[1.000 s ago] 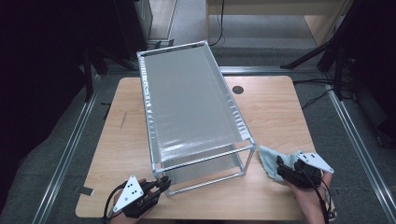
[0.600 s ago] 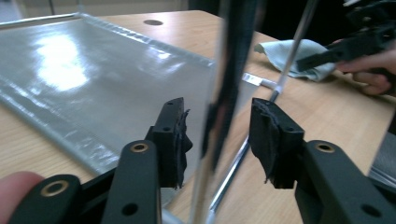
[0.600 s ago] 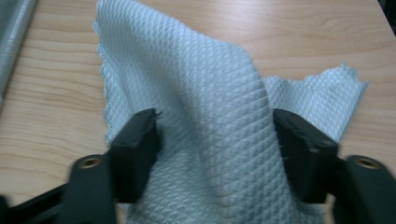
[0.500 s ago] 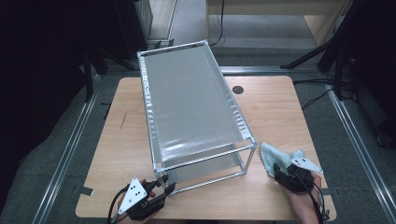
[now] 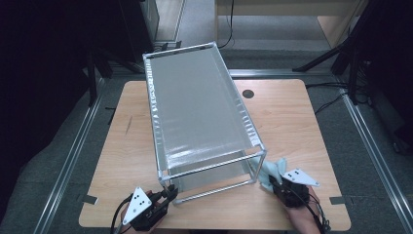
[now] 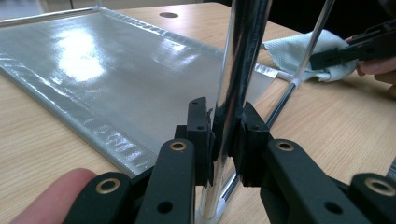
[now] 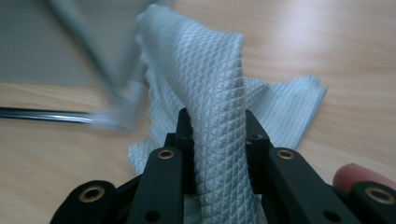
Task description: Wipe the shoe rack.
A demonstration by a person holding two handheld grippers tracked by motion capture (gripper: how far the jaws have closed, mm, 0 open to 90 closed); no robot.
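A tall metal-tube frame (image 5: pixel 160 141) with a grey sheet (image 5: pixel 195 102) stretched over its top stands on the wooden table. My left gripper (image 5: pixel 170 194) is at the frame's near left corner. Its jaws have just been closing and now clamp the shiny upright post (image 6: pixel 243 46); the left gripper (image 6: pixel 226 116) shows both pads against the tube. My right gripper (image 5: pixel 272 184) is at the near right corner. Its jaws have just been closing on a pale blue cloth (image 5: pixel 269 170), and in the right gripper view the cloth (image 7: pixel 210 60) rises bunched between the right gripper's (image 7: pixel 217 121) pads.
The table (image 5: pixel 302 117) has a small round hole (image 5: pixel 248 93) behind the frame. In the right gripper view a blurred frame post (image 7: pixel 93 51) stands just left of the cloth. Dark floor and metal rails surround the table.
My right gripper moved left and down toward the frame's near right corner and closed on the cloth, which is now bunched. My left gripper stayed at the near left post.
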